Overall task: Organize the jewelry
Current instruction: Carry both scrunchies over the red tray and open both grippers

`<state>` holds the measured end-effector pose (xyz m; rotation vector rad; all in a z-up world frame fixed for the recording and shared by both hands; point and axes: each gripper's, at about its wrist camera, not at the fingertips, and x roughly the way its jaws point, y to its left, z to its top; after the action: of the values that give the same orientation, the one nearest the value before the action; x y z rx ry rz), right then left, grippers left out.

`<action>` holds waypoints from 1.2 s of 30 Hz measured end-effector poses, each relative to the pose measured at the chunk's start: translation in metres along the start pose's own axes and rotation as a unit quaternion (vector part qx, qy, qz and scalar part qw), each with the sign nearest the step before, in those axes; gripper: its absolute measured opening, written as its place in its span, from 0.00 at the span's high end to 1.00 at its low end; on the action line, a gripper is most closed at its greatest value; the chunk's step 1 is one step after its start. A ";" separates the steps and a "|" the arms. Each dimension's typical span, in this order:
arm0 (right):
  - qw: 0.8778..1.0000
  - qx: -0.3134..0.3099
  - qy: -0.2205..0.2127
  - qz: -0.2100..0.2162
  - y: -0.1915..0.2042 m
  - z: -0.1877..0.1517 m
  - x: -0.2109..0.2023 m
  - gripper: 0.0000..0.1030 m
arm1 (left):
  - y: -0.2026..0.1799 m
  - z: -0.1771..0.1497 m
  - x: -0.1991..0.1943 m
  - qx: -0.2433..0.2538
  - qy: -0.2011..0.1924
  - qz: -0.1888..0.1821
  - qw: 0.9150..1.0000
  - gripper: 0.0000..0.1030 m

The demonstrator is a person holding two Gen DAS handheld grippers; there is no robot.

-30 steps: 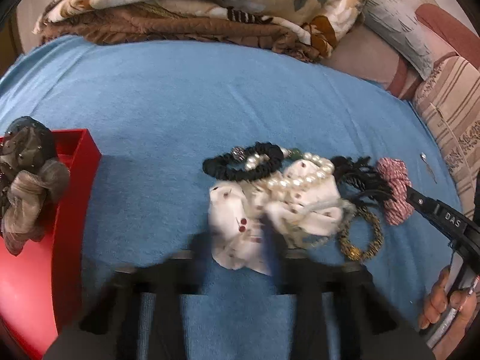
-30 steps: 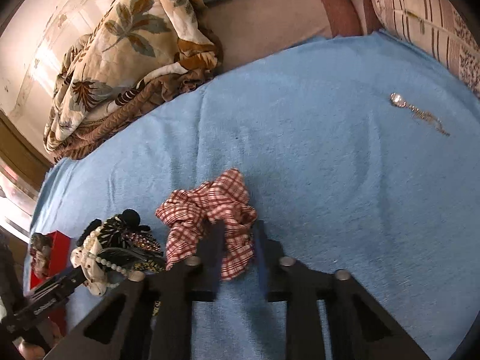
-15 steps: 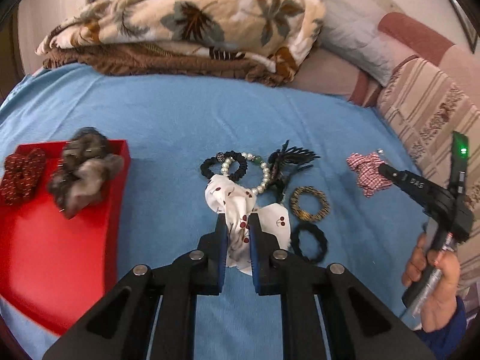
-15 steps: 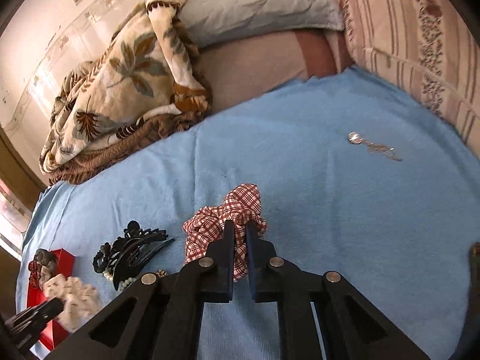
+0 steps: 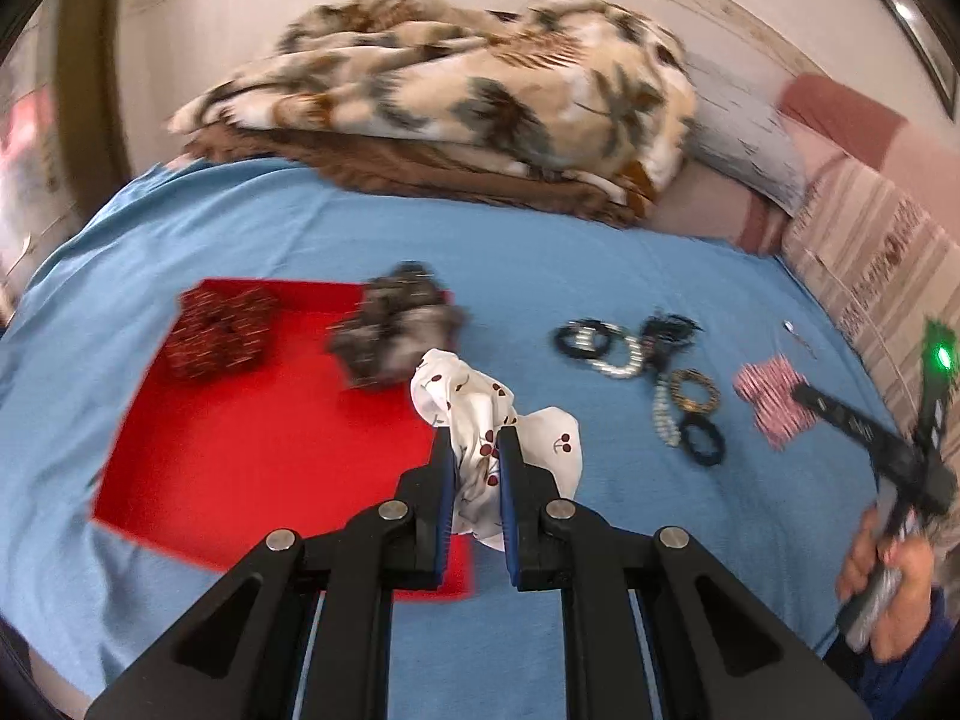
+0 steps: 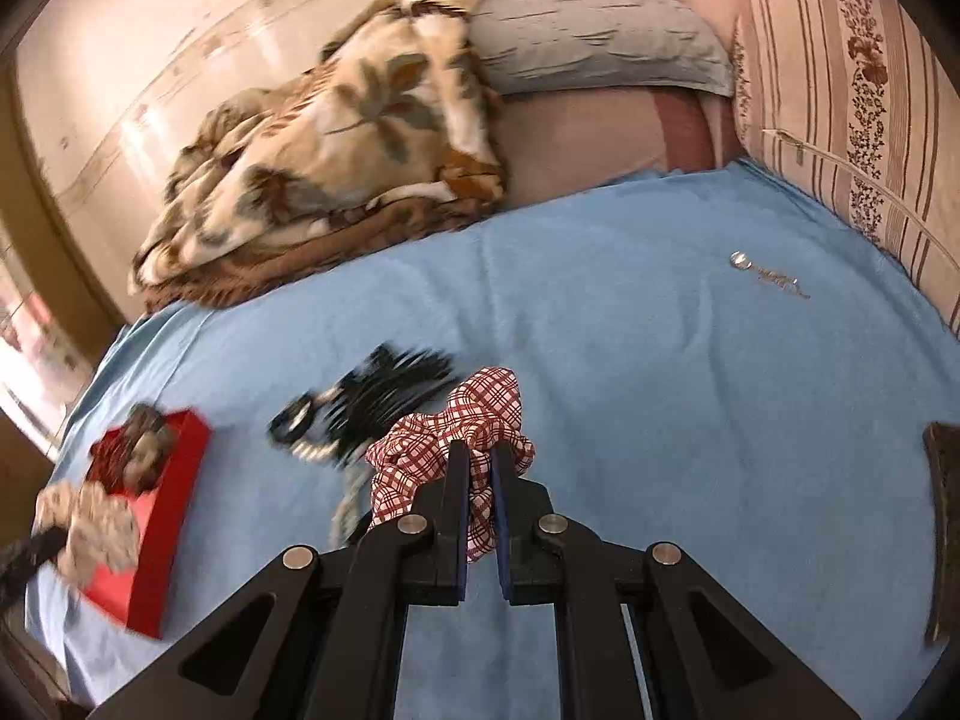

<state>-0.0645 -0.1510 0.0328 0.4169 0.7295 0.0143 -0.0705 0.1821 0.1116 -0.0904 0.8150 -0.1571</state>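
Observation:
My left gripper (image 5: 474, 435) is shut on a white cherry-print scrunchie (image 5: 474, 402) and holds it above the right edge of the red tray (image 5: 252, 450). The tray holds a dark red scrunchie (image 5: 219, 333) and a grey-brown scrunchie (image 5: 396, 330). My right gripper (image 6: 478, 450) is shut on a red plaid scrunchie (image 6: 480, 408), lifted over the blue sheet; it also shows in the left wrist view (image 5: 774, 399). A pile of black hair ties, a pearl bracelet, a gold bracelet and a black claw clip (image 5: 648, 354) lies on the sheet between them.
A small silver earring (image 6: 768, 276) lies far right on the blue sheet (image 6: 630, 330). A folded floral blanket (image 5: 456, 84) and pillows (image 6: 594, 36) line the back. A striped cushion (image 6: 858, 108) borders the right side.
My left gripper lifted the white scrunchie off the pile and carried it left to the red tray. My right gripper closed on the plaid scrunchie and raised it.

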 end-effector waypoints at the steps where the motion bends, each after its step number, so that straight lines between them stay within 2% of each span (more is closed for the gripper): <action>1: 1.000 -0.009 0.000 0.000 0.008 -0.008 -0.005 0.92 | 0.013 -0.001 -0.003 -0.010 -0.002 0.006 1.000 0.87; 5: 0.999 -0.040 0.005 0.007 0.037 -0.029 -0.019 0.92 | 0.051 -0.006 -0.007 -0.035 -0.006 0.032 0.999 0.87; 12: 0.994 -0.064 0.039 0.076 0.099 -0.047 -0.031 0.92 | 0.107 -0.009 -0.003 -0.055 -0.007 0.081 0.995 0.87; 18: 0.982 -0.109 0.064 0.142 0.180 -0.049 -0.025 0.92 | 0.154 -0.013 0.005 -0.094 -0.004 0.097 0.991 0.87; 23: 0.971 -0.121 0.085 0.188 0.243 -0.048 -0.008 0.92 | 0.183 -0.017 0.022 -0.114 0.017 0.100 0.988 0.87; 30: 0.963 -0.170 0.123 0.170 0.297 -0.073 0.035 0.92 | 0.193 -0.015 0.029 -0.115 0.023 0.118 0.986 0.87; 36: 0.960 -0.192 0.143 0.143 0.301 -0.091 0.054 0.92 | 0.185 -0.016 0.030 -0.089 0.025 0.135 0.987 0.86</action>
<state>-0.0441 0.1671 0.0500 0.1447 0.9221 0.4911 -0.0423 0.3592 0.0534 -0.1435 0.8823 0.1698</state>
